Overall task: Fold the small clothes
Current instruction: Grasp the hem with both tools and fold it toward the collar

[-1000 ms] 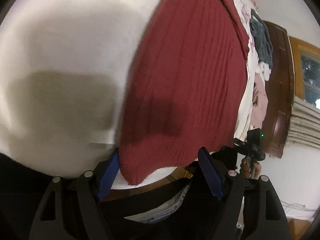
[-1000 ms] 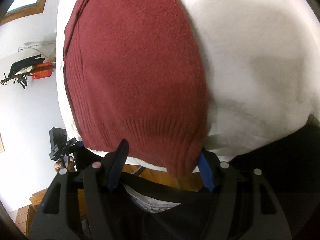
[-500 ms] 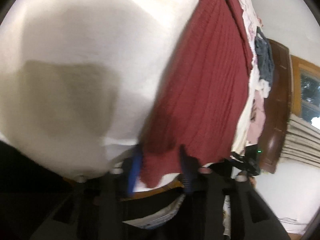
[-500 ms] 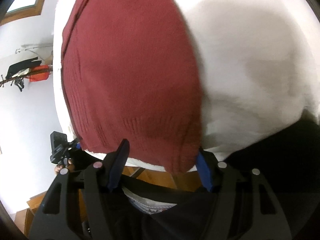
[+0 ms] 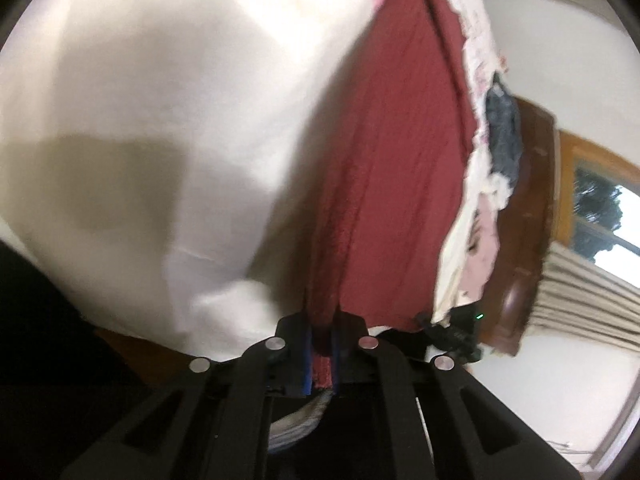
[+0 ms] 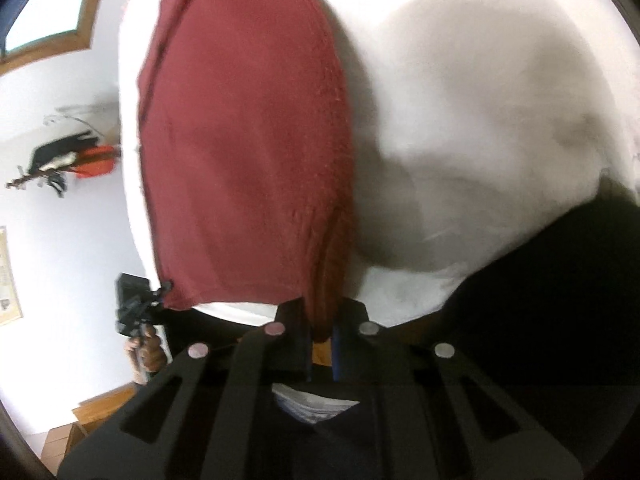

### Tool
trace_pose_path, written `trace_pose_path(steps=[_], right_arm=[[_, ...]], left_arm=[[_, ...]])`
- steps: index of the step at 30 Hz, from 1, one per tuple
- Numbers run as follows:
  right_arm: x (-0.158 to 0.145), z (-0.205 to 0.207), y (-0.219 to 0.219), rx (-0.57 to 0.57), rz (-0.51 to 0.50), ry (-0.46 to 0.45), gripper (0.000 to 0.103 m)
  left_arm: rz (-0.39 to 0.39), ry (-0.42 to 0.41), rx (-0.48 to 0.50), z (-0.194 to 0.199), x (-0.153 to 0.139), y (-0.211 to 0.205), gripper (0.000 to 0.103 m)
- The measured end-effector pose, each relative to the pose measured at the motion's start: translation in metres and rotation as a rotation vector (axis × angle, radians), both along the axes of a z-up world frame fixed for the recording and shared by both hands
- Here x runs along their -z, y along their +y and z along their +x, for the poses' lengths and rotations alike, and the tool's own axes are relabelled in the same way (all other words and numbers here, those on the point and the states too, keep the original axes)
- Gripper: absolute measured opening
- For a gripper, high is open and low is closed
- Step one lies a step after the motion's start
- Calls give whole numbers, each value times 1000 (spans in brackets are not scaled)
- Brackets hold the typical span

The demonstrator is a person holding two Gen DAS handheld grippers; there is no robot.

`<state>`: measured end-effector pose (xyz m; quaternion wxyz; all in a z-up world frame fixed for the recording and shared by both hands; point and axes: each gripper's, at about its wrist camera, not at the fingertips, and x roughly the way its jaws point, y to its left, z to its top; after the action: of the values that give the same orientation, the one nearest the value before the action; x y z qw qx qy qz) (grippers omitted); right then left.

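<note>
While a white cloth-covered surface (image 5: pixel 152 128) is filling most of both views, we are seeing a dark red knit garment (image 5: pixel 400 184) lying spread on it, its near edge reaching the surface's edge closest to us. Beyond its far side, a heap of other clothes (image 5: pixel 500 140) is lying (pale pink, white and grey-blue pieces, too blurred to tell apart further). A dark wooden door (image 5: pixel 524 248) and a curtained window (image 5: pixel 600 216) are showing behind that heap in the left wrist view. We are holding the left gripper (image 5: pixel 322 344) pinched tight on one near corner of the garment, with red knit bunching between its blue pads (image 5: pixel 306 356). We are likewise holding the right gripper (image 6: pixel 322 340) squeezed onto the other near corner, where the fabric is gathering into a narrow fold between the jaws. In the right wrist view, a hand (image 6: pixel 146 354) is showing at lower left, gripping the black handle of the other tool, just beside the garment's hem.
</note>
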<state>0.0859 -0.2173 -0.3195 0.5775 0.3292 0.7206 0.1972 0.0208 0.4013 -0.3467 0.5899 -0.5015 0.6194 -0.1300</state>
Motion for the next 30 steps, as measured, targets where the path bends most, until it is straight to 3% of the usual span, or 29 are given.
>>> trace_pose_path(steps=[13,24,30], right_arm=[[-60,16,-12,111,191,-131,4],[-102,67,0,120,215,-222,4],[-109,112,9,131,203,-242,4]], left_arm=[[-133,-160,-148,9,-52,15,5],[-137,-246,-181,49,-90,26,5],[-162,-255,-205,84,-98,36,5]])
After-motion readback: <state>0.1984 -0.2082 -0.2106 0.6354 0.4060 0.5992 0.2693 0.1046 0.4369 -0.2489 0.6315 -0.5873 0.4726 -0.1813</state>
